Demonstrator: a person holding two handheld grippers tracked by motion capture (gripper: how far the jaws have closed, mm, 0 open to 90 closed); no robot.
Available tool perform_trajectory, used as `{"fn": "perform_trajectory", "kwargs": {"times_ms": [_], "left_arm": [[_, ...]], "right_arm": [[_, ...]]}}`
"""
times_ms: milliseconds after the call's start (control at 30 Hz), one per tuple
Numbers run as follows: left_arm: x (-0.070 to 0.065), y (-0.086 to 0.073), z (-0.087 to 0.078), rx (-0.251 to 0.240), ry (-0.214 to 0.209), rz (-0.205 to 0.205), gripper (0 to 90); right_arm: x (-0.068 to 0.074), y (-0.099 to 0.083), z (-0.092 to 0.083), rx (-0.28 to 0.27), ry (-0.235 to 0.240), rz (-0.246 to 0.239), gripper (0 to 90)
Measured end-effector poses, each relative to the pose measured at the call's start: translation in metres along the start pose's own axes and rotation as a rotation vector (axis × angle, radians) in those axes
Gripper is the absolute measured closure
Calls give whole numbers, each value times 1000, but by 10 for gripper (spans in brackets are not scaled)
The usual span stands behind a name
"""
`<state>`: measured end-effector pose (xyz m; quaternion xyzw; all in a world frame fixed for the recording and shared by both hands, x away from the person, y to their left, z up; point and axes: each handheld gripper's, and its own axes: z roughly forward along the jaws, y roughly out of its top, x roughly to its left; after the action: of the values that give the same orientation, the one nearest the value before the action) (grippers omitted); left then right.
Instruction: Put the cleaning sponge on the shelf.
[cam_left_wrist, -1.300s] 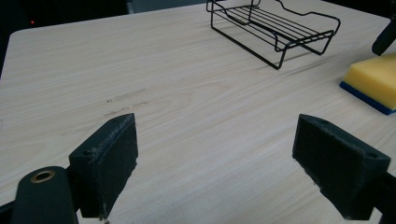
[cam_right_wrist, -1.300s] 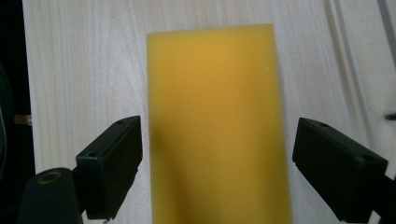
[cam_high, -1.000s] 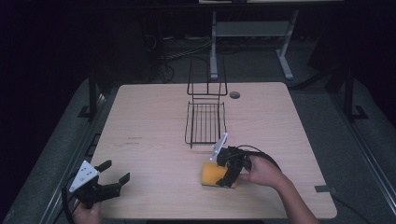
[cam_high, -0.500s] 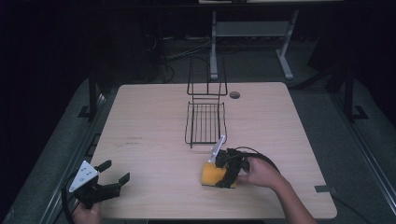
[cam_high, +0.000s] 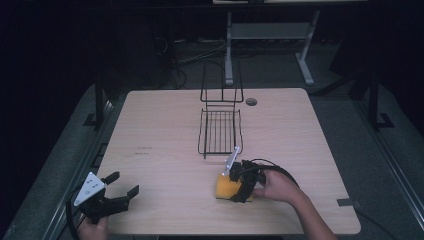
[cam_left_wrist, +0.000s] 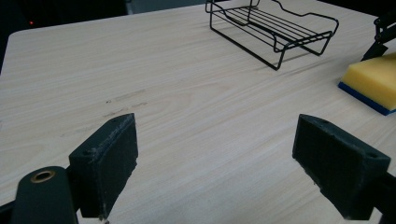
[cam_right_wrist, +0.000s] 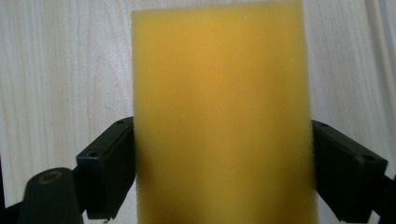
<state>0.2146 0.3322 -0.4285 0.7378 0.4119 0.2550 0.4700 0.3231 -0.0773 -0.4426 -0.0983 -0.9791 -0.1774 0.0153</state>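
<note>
My right gripper sits on the sponge. My jaws are on both sides of it, touching its long edges. In the right gripper view the sponge is yellow and stands right between my two black jaws. It looks like I have hold of it, but the sponge is not squashed much.

The sponge lies on the surface, near the front edge and a bit to the right. In the left gripper view I can see the sponge has a blue bottom that rests flat on the wood.

A black wire rack stands just behind the sponge, near the middle of the surface. They do not touch.

My left gripper is at the front left corner, well apart from the sponge. Its jaws are wide open and hold nothing.
</note>
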Motion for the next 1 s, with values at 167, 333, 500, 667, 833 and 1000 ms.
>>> {"fn": "perform_trajectory", "kwargs": {"times_ms": [167, 333, 500, 667, 833, 1000], "left_arm": [[0, 0, 0, 0, 0, 1, 134], [0, 0, -1, -1, 2, 2, 134], [1, 0, -1, -5, 3, -4, 134], [1, 0, -1, -6, 2, -4, 134], [1, 0, -1, -8, -1, -7, 134], [1, 0, -1, -5, 5, 1, 134]], "right_arm": [[0, 1, 3, 8, 2, -7, 162], [0, 1, 3, 7, 1, -11, 195], [0, 2, 0, 4, -1, -12, 208], [-1, 5, -5, 2, -5, -19, 209], [-4, 10, -14, -7, -14, -17, 209], [-9, 16, -24, -26, -19, -15, 209]]}}
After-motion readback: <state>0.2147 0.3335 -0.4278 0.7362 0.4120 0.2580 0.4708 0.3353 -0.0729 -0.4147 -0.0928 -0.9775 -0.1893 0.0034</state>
